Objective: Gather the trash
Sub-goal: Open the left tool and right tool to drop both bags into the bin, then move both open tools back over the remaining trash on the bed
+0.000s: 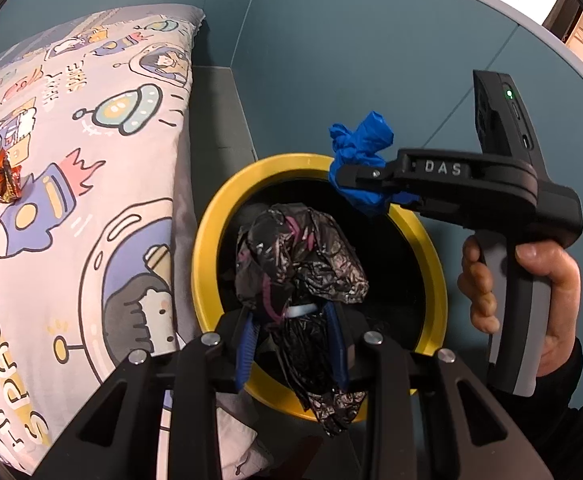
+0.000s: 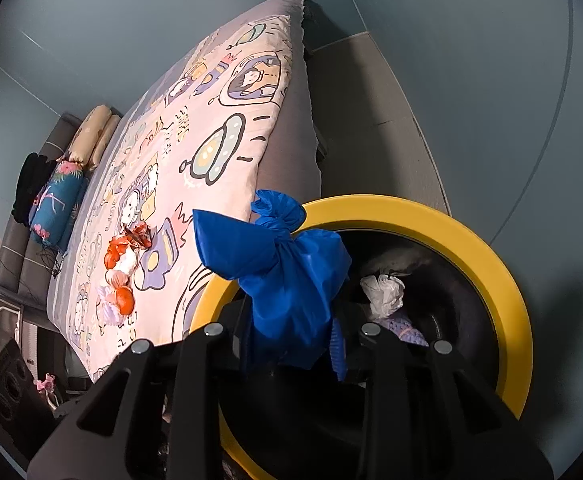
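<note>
I hold my left gripper (image 1: 291, 320) low in the middle of its view, right over the bin (image 1: 207, 256). It is squeezed tight on a black bag (image 1: 299, 256), all crinkly. I keep it there so that if I let go, the bag should drop straight in.

My right gripper (image 2: 291, 332) pinches a blue bag (image 2: 287, 272) that is tied in a knot. In the left view it sits at the upper right edge of the bin's yellow rim, with the bag poking out past the fingers. I hold it over the rim for the same reason: the hole is just below.

The bin is round and dark inside. In the right view, at the right of the middle, I see a white crumpled wad (image 2: 383, 294) in it, with something purple and dotted (image 2: 403, 328) just below that. I cannot tell what the purple thing is.

The bin stands just beside the bed (image 1: 91, 160), which has a cartoon space blanket. More trash (image 2: 125, 264) lies on the blanket, left of the middle in the right view: orange and red wrappers and white bits. I think those are left to pick up, so the job is not done.
</note>
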A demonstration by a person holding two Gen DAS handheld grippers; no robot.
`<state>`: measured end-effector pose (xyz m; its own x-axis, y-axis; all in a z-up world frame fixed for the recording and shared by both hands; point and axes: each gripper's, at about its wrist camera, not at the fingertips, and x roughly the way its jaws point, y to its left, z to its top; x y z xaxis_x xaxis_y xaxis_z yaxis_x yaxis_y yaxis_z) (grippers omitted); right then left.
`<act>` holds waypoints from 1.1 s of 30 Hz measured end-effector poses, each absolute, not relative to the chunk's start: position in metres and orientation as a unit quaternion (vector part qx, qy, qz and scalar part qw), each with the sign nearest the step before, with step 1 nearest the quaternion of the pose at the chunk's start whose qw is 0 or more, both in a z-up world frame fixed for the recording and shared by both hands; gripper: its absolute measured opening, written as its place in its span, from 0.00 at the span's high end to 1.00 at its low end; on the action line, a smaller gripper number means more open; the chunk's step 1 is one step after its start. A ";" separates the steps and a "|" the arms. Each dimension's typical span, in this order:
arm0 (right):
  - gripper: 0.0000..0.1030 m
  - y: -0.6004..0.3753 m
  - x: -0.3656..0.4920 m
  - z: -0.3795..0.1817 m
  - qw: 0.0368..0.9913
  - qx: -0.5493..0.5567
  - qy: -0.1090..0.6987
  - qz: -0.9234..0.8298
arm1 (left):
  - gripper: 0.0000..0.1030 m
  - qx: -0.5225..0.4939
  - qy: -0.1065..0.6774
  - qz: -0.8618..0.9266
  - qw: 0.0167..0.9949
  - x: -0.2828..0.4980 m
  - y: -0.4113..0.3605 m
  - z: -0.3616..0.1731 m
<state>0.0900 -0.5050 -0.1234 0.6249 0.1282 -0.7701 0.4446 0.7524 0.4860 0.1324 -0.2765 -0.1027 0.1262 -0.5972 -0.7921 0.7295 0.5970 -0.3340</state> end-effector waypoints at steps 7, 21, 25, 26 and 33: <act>0.55 -0.510 0.085 -0.122 0.834 0.354 0.411 -0.097 | 0.61 0.064 0.487 -0.449 0.746 0.130 -0.275 -0.104; 0.51 -0.519 0.081 -0.114 0.838 0.360 0.395 -0.105 | 0.29 0.063 0.473 -0.425 0.769 0.145 -0.252 -0.101; 0.50 -0.509 0.091 -0.109 0.843 0.345 0.401 -0.095 | 0.28 0.063 0.474 -0.405 0.779 0.155 -0.236 -0.101; 0.49 -0.507 0.093 -0.107 0.844 0.342 0.403 -0.092 | 0.27 0.063 0.474 -0.401 0.782 0.159 -0.232 -0.100; 0.45 -0.476 0.127 -0.094 0.855 0.303 0.416 -0.066 | 0.22 0.039 0.470 -0.352 0.809 0.191 -0.186 -0.093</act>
<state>0.1274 -0.4765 -0.0938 0.6454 0.1403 -0.7508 0.3645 0.8073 0.4642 0.1909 -0.1863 -0.0933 0.3108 -0.5325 -0.7873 0.6062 0.7490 -0.2673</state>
